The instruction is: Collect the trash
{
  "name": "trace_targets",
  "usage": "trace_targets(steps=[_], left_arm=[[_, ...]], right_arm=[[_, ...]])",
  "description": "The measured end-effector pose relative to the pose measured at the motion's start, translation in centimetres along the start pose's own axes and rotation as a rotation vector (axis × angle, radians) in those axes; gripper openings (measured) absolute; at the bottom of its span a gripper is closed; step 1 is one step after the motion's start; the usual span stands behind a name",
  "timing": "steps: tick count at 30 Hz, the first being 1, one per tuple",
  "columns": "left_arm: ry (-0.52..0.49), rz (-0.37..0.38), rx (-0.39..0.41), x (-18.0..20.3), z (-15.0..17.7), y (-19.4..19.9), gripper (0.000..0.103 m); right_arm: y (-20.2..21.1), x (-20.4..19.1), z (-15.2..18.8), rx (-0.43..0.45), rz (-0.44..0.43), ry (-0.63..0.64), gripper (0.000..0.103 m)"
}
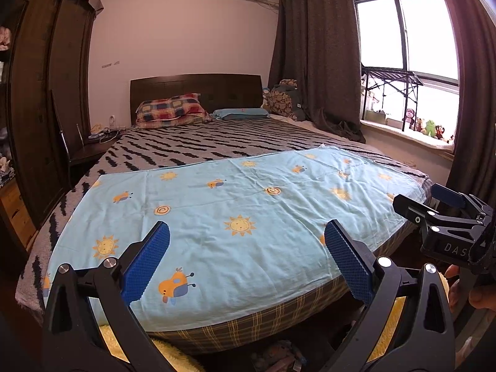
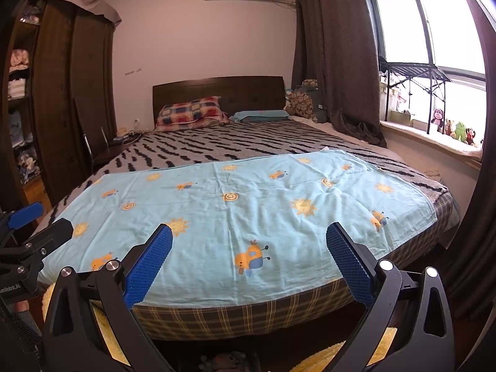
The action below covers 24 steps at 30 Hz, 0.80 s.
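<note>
No trash shows in either view. My left gripper (image 1: 246, 232) is open and empty, held above the foot of a bed, over a light blue cloth (image 1: 235, 214) printed with suns and bees. My right gripper (image 2: 249, 234) is open and empty too, over the same cloth (image 2: 248, 204). The right gripper also shows at the right edge of the left wrist view (image 1: 434, 204). The left gripper shows at the left edge of the right wrist view (image 2: 31, 226).
The bed has a grey and black striped blanket (image 1: 210, 142), a checked pillow (image 1: 170, 108) and a dark headboard (image 1: 198, 88). A dark wardrobe (image 1: 46, 93) and a chair (image 1: 68, 142) stand left. A window sill with plush toys (image 1: 427, 127) and curtains (image 1: 316, 55) are right. A yellow rug (image 2: 381, 344) lies below.
</note>
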State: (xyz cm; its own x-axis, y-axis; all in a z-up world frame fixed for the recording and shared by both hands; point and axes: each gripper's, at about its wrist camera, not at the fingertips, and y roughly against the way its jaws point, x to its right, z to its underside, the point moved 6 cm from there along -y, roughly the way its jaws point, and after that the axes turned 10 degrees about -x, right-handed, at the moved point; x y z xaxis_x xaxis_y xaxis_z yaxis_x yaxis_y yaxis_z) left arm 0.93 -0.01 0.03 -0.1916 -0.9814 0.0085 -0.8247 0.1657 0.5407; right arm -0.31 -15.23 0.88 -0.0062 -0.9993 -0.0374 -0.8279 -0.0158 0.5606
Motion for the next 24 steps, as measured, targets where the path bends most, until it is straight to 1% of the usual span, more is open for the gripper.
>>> trace_targets(steps=[24], left_arm=[[0.003, -0.019, 0.0, -0.13, 0.02, -0.09, 0.095]], right_arm=[[0.01, 0.11, 0.17, -0.003, -0.004, -0.012, 0.1]])
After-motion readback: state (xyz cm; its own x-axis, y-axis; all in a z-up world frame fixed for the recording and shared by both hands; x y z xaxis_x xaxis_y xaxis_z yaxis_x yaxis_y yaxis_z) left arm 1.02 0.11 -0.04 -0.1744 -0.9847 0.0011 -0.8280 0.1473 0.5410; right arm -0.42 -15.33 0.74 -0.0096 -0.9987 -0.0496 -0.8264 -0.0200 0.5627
